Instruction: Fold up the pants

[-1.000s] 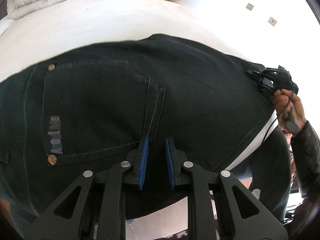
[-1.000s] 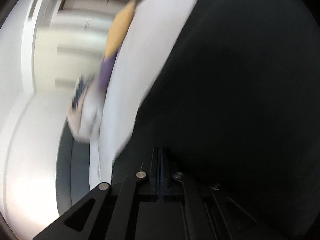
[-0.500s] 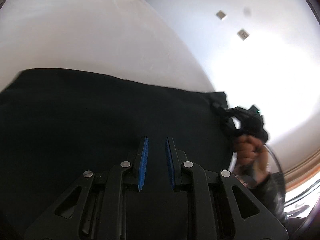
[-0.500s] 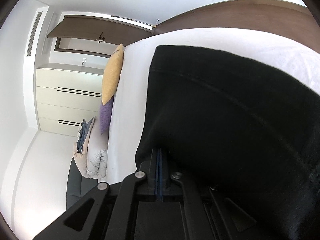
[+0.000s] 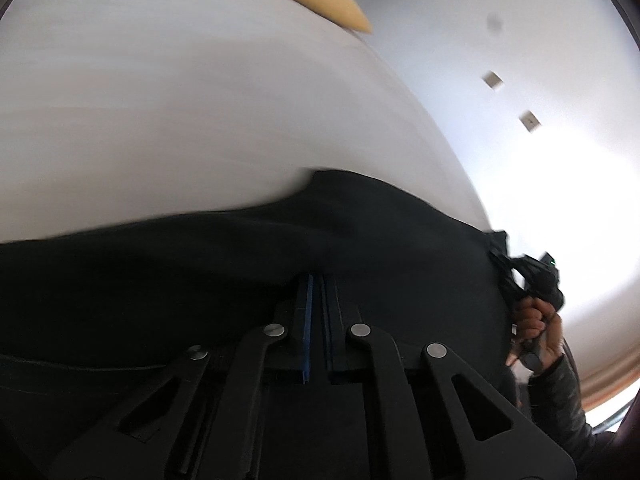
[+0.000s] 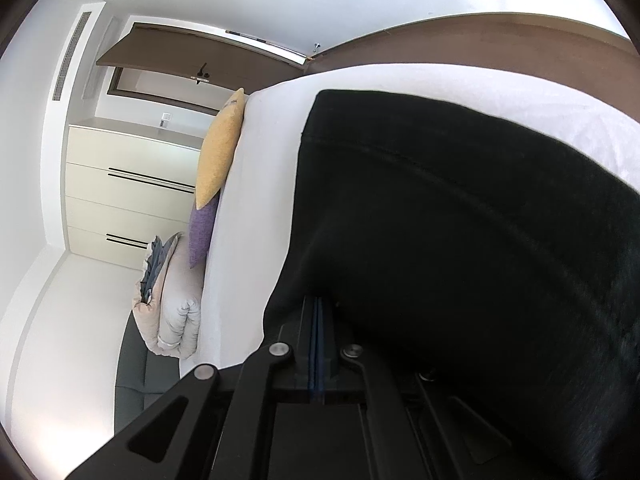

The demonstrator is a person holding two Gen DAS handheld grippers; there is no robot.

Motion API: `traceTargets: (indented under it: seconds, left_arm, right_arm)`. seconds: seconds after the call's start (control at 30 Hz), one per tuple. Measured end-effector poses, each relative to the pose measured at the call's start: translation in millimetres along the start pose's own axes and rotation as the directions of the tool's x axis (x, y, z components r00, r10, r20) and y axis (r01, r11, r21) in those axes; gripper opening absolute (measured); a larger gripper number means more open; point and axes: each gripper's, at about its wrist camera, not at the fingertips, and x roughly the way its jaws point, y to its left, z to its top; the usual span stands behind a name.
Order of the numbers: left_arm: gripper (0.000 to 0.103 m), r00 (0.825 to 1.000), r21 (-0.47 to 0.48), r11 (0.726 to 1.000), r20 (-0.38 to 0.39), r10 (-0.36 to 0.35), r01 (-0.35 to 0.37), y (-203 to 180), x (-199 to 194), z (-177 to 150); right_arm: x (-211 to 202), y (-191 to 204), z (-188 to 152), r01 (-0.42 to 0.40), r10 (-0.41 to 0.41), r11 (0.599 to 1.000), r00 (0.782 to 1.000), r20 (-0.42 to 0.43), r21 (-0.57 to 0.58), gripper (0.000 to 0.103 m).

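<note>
Mid-fold: pants (image 5: pixel 248 280) lie dark across the white bed (image 5: pixel 180 112), left gripper (image 5: pixel 318 280) jaws just closed onto the fabric edge, right gripper (image 6: pixel 318 300) clamped tight on its own edge; next, probably carry both held edges over together, evenly.

Your pants (image 5: pixel 200 280) lie on the bed (image 5: pixel 200 100), spread between your two grippers. At the bed's far end two cushions (image 6: pixel 220 156) sit side by side, a rolled duvet (image 6: pixel 176 300) just beyond them. Drawers (image 6: pixel 132 196) stand behind the cushions.
</note>
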Motion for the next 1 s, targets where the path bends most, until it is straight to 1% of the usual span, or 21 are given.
traceTargets:
  seconds: [0.03,0.07,0.13,0.2,0.27,0.3,0.37,0.4,0.43,0.47,0.5,0.53,0.57,0.63,0.67,0.7,0.8,0.83,0.87,0.93,1.0]
  left_arm:
    - [0.001,1.000,-0.008,1.000,0.010,0.013,-0.013,11,-11,0]
    - [0.001,0.999,-0.023,0.999,0.025,0.033,-0.033,25,-24,0]
    - [0.001,0.999,-0.032,0.999,0.041,0.027,-0.026,41,-44,-1]
    - [0.001,0.996,-0.025,0.998,0.057,0.065,-0.063,52,-62,-2]
    - [0.001,0.991,-0.057,0.994,0.093,0.096,-0.091,67,-81,-3]
    - [0.001,0.985,-0.071,0.990,0.111,0.130,-0.123,72,-90,-5]
    - [0.001,0.964,-0.109,0.973,0.152,0.216,-0.201,86,-113,-9]
    - [0.001,0.958,-0.123,0.968,0.164,0.237,-0.219,87,-121,-11]
    - [0.001,0.951,-0.127,0.965,0.182,0.251,-0.230,82,-130,-15]
    - [0.001,0.952,-0.112,0.970,0.197,0.235,-0.216,72,-135,-19]
    - [0.001,0.956,-0.088,0.977,0.205,0.209,-0.194,58,-136,-21]
    - [0.001,0.961,-0.055,0.983,0.207,0.181,-0.174,42,-134,-25]
    - [0.001,0.968,0.000,0.988,0.199,0.149,-0.152,16,-126,-32]
    - [0.001,0.980,0.068,0.991,0.167,0.105,-0.118,-20,-104,-46]
    - [0.001,0.986,0.090,0.991,0.142,0.085,-0.099,-33,-91,-53]
    - [0.001,0.993,0.131,0.988,0.099,0.069,-0.082,-49,-72,-62]
    - [0.001,0.991,0.237,0.963,0.018,0.131,-0.131,-68,-35,-85]
    - [0.001,0.992,0.236,0.964,0.026,0.123,-0.126,-63,-35,-89]
    - [0.001,0.995,0.212,0.972,0.025,0.102,-0.105,-56,-38,-87]
    - [0.001,0.995,0.157,0.983,0.028,0.091,-0.094,-40,-46,-83]
    - [0.001,0.996,0.130,0.988,0.034,0.082,-0.086,-26,-53,-81]
  right_arm:
    - [0,0,-1,0.006,-0.006,1.000,1.000,0.004,-0.006,0.000]
    - [-1,0,-2,0.011,-0.011,1.000,1.000,0.008,-0.011,0.000]
    - [2,9,-2,0.021,-0.020,1.000,1.000,0.013,-0.018,0.000]
    - [2,7,-3,0.024,-0.024,1.000,1.000,0.013,-0.017,0.000]
    - [4,19,-2,0.028,-0.028,1.000,1.000,0.011,-0.014,0.000]
    - [4,20,-2,0.028,-0.028,0.999,1.000,0.008,-0.015,0.000]
    - [2,27,-2,0.036,-0.037,0.999,0.999,-0.013,-0.035,0.000]
    - [-4,34,-3,0.066,-0.067,0.996,0.998,-0.014,-0.058,0.000]
    - [-10,42,-7,0.093,-0.093,0.992,0.996,-0.003,-0.081,0.004]
    - [-18,51,-12,0.113,-0.112,0.988,0.994,0.012,-0.106,0.013]
    - [-27,64,-25,0.090,-0.088,0.987,0.996,0.018,-0.136,0.016]
    - [-30,74,-37,0.055,-0.056,0.986,0.998,-0.002,-0.158,0.019]
    - [-29,85,-56,0.021,-0.029,0.982,0.999,-0.041,-0.188,0.020]
    - [-19,101,-99,-0.027,-0.003,0.974,0.991,-0.132,-0.223,0.020]
    - [-12,105,-120,-0.054,0.013,0.972,0.984,-0.180,-0.227,0.020]
    - [1,107,-149,-0.093,0.037,0.972,0.967,-0.253,-0.216,0.020]
    - [29,97,-195,-0.101,0.027,0.979,0.927,-0.373,-0.179,0.020]
    - [35,92,-202,-0.088,0.007,0.977,0.923,-0.385,-0.192,0.008]
    - [36,89,-202,-0.082,-0.002,0.975,0.925,-0.379,-0.205,0.000]
    - [33,77,-188,-0.099,0.040,0.984,0.930,-0.366,-0.146,0.000]
    - [25,63,-169,-0.090,0.054,0.990,0.949,-0.311,-0.104,0.000]
